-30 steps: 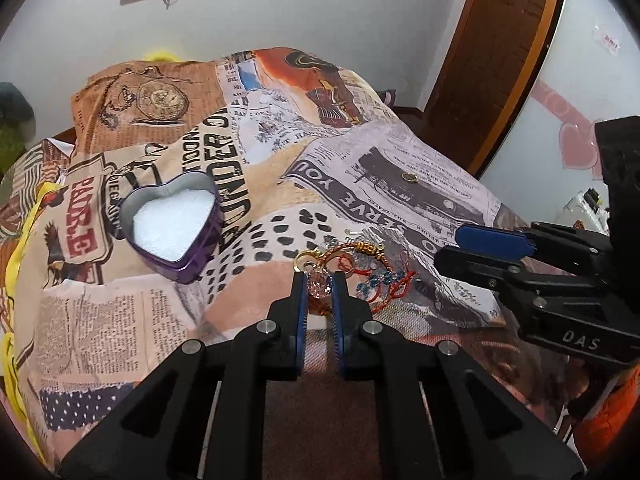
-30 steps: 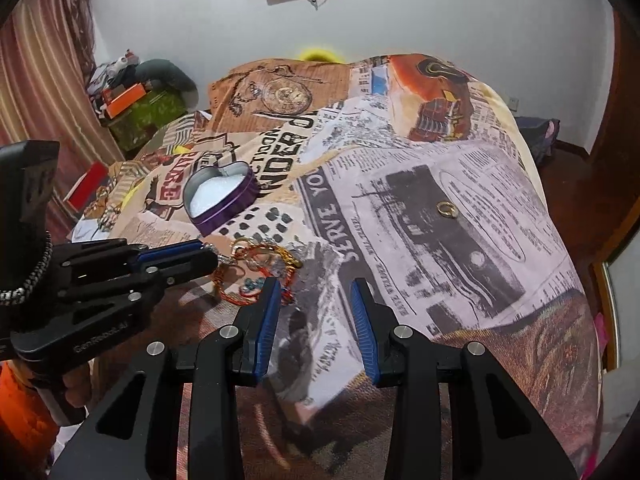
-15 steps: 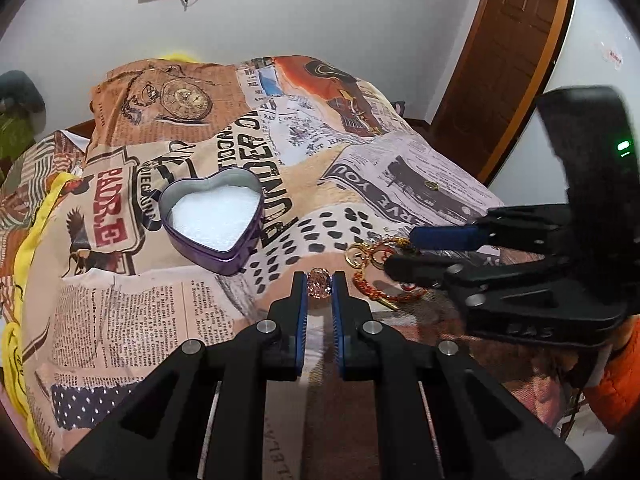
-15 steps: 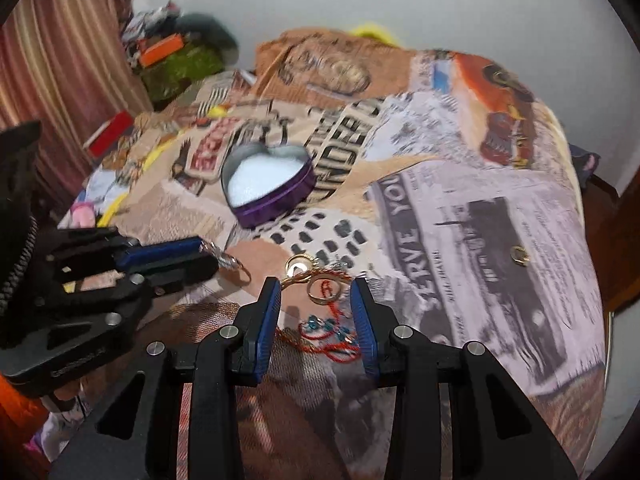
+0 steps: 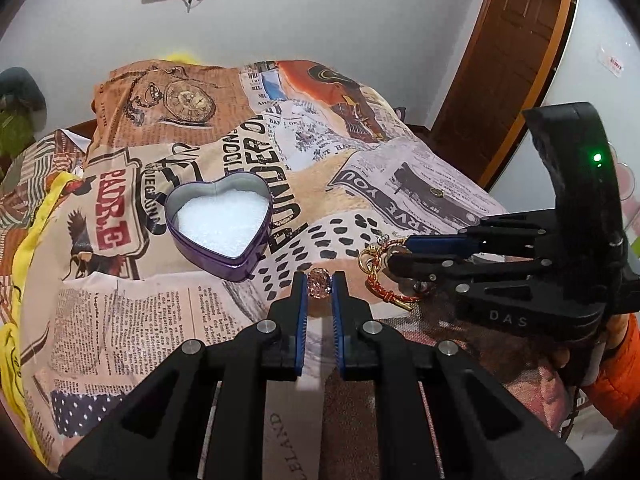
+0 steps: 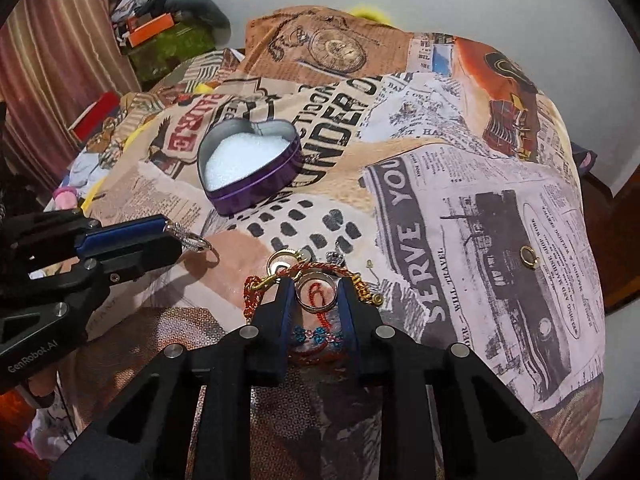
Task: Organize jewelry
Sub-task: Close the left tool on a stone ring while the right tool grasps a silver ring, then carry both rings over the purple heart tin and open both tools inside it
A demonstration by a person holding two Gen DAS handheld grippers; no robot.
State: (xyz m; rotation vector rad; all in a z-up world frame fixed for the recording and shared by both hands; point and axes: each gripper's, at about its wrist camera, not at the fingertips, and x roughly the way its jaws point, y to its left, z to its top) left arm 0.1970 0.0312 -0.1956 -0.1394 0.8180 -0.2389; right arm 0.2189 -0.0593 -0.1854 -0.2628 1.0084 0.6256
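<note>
- The left gripper (image 5: 319, 280) is clamped on a pink faceted gem ring (image 5: 319, 283), held just above the newspaper-print bedspread (image 5: 132, 320).
- The purple heart-shaped tin with white foam lining (image 5: 222, 224) sits ahead and to its left, nearer this hand than the other.
- The right gripper (image 6: 315, 292) points steeply down; its jaws are closing around a plain silver band ring (image 6: 316, 293) lying amid a red-and-gold cord bracelet (image 6: 256, 292).
- A small gold ring (image 6: 529, 258) lies well apart, to the right.
</note>
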